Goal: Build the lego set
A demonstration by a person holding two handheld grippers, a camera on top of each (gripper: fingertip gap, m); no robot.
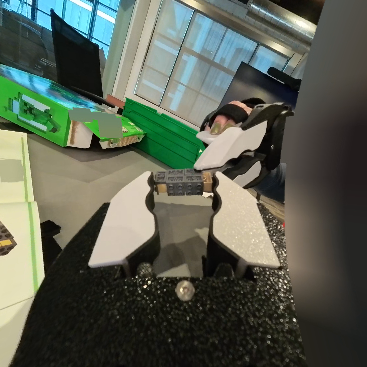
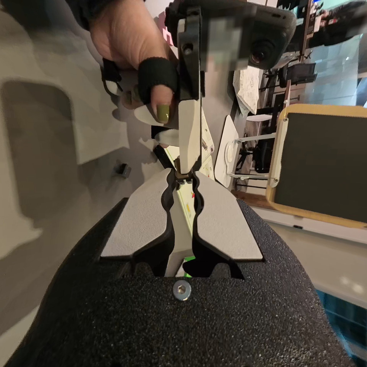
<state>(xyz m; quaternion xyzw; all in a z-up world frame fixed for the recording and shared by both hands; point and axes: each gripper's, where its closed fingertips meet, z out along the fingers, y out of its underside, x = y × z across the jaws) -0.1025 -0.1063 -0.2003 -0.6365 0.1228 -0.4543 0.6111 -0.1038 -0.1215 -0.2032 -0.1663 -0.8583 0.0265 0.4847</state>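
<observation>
A grey bench (image 1: pixel 83 158) sits under tall windows, with an opened green box (image 1: pixel 49 123), a green bin (image 1: pixel 164 143) and an instruction booklet (image 1: pixel 15 218) lying on it. In the left wrist view the left gripper (image 1: pixel 181 183) has its jaws clamped on the ends of a small grey and tan lego assembly (image 1: pixel 181 182), held above the bench. The right gripper (image 1: pixel 198 168) comes in from the right, its tips touching the assembly's top right corner. In the right wrist view the right gripper (image 2: pixel 183 176) has its jaws nearly together, pinching the assembly (image 2: pixel 181 177) from the other side, while the left gripper's finger (image 2: pixel 188 135) reaches in from above. A loose grey brick (image 2: pixel 123 169) lies on the bench further off. This looks like a press or regrip step: I would keep the left grip firm and square, push straight along the studs and avoid twisting, since a slip could pop the bricks apart
</observation>
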